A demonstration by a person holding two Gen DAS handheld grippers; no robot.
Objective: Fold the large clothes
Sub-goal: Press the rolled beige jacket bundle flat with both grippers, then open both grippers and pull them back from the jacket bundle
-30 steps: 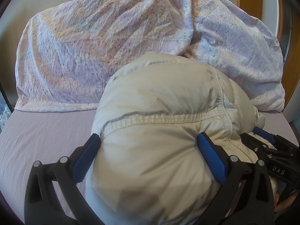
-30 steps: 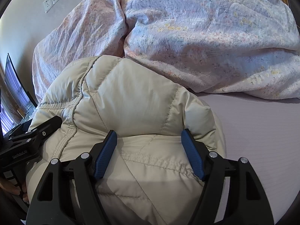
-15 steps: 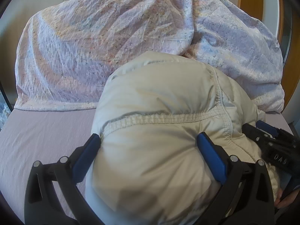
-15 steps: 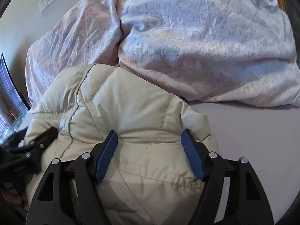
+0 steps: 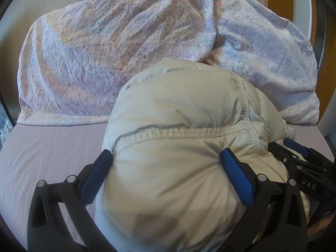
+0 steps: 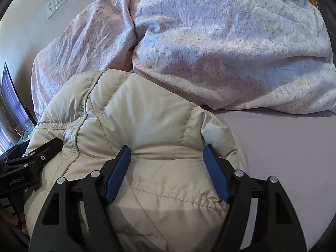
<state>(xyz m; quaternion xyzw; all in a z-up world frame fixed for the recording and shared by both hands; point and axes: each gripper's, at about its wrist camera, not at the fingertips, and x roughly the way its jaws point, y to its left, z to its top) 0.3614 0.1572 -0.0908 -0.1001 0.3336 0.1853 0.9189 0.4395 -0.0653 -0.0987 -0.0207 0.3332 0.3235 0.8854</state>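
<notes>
A puffy beige down jacket (image 5: 178,126) is bunched into a thick bundle on the bed; it also fills the right wrist view (image 6: 147,121). My left gripper (image 5: 166,157) has its blue pads wide apart, pressed against both sides of the bundle. My right gripper (image 6: 167,153) holds the other side of the bundle the same way, pads spread around the thick padding. The right gripper shows at the right edge of the left wrist view (image 5: 302,159); the left gripper shows at the left edge of the right wrist view (image 6: 31,157).
A crumpled floral duvet (image 5: 126,42) is heaped along the back of the bed, just behind the jacket (image 6: 231,42). A mauve bedsheet (image 5: 48,151) lies flat at the left and at the right (image 6: 294,157). A wall socket (image 6: 57,1) is at the upper left.
The right wrist view dipped toward the bundle half a second ago and is back up. The jacket and both grips look unchanged.
</notes>
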